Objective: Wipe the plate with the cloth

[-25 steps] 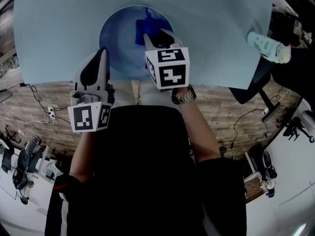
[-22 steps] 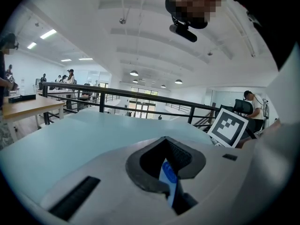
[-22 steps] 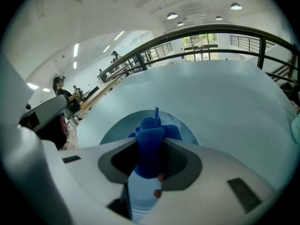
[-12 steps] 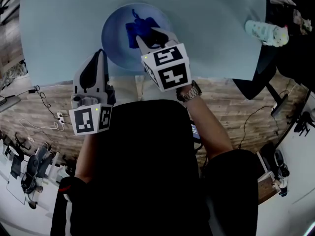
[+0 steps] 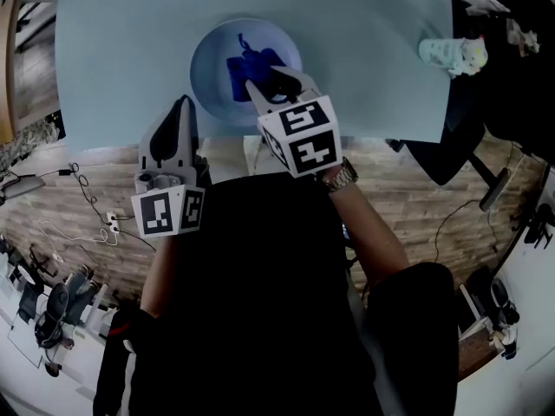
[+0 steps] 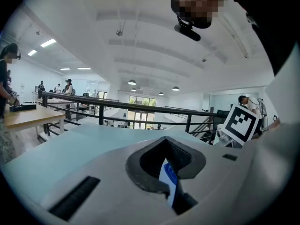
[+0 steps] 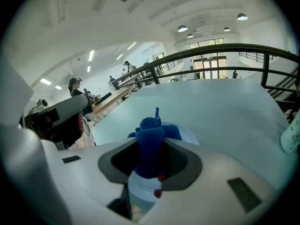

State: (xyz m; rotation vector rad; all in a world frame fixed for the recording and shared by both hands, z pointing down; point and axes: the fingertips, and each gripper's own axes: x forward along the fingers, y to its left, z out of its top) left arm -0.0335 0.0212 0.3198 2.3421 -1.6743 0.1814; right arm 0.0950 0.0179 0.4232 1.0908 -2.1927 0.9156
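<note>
1. Pale blue surface is spread across the top of the head view, with wood-plank floor below its near edge. A dark railing and distant people at benches are seen beyond it in the right claw view.
2. The plate, round and pale blue, is set on the surface close to that near edge, at 12 o'clock from the person's body.
3. The cloth, dark blue and bunched, is found inside the plate, lying from its centre toward 4 o'clock.
4. The right claw is held over the plate's rim from 5 o'clock and is clenched on the cloth. In its own view the blue wad is seen pinched between the two jaws, part of it standing up past the tips, and the plate shows pale beneath.
5. The left claw is held at the plate's 8 o'clock side, its tip at the rim. In its own view the jaws are seen drawn nearly together, with a thin white-and-blue edge gripped in the slit between them. This appears to be the plate's rim.
6. A pale, patterned bundle is seen lying at the surface's right edge, at 3 o'clock from the plate and well apart from it.
7. A metal wristwatch is worn on the right wrist, just behind that claw's marker cube.
</note>
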